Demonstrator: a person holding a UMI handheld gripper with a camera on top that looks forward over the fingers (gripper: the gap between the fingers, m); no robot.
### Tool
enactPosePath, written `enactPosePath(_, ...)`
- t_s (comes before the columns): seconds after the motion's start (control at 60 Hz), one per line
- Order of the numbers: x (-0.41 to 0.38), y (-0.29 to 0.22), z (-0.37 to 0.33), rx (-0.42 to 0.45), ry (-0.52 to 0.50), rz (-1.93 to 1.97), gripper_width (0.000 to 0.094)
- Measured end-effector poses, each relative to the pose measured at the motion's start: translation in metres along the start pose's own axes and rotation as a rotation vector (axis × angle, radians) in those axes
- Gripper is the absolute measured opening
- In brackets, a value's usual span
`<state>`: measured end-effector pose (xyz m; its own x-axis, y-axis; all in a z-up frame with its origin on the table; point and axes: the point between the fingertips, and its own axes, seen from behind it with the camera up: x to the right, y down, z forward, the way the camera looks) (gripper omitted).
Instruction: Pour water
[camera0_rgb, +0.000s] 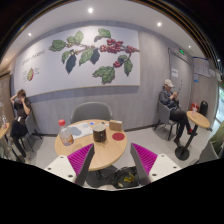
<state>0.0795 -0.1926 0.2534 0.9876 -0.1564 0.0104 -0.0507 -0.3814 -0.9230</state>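
- Background: café wall with a leaf-and-berry mural (95, 55); seated persons at either side.
- Round wooden table (95, 152) beyond the gripper (112, 160), bearing a dark cylindrical container (99, 132), a clear cup (67, 136) and a small red box (117, 126).
- Gripper: fingers spread wide, holding nothing; magenta pads (143, 155) visible.
- A dark object lies low between the fingers; its identity cannot be told.

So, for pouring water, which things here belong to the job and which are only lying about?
Job: dark jug and pink cup on the round table; gripper, open, short of them.

Lying about: small red item, grey chair, wall mural, seated persons.
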Motion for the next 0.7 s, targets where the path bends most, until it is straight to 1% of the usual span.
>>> enactPosePath(0.133, 0.002, 0.009, 0.006, -0.017, -0.005, 0.018, 0.0775)
enactPosePath(0.333, -0.020, 0.041, 0.021, -0.047, -0.037, 0.016, 0.0774)
enactPosePath(0.383, -0.031, 0.043, 0.033, -0.053, -0.064, 0.006, 0.0774)
enactPosePath(0.417, -0.044, 0.054, 0.036, -0.057, -0.078, 0.007, 0.0774)
enactPosePath(0.5, -0.065, 0.062, 0.050, -0.086, -0.133, -0.005, 0.0775)
enactPosePath(0.533, -0.084, 0.072, 0.056, -0.082, -0.140, -0.015, 0.0774)
enactPosePath(0.617, -0.116, 0.076, 0.067, -0.072, -0.191, -0.059, 0.0775)
enactPosePath(0.667, -0.140, 0.074, 0.079, -0.064, -0.243, -0.063, 0.0774)
enactPosePath(0.7, -0.166, 0.082, 0.082, -0.057, -0.275, -0.058, 0.0773)
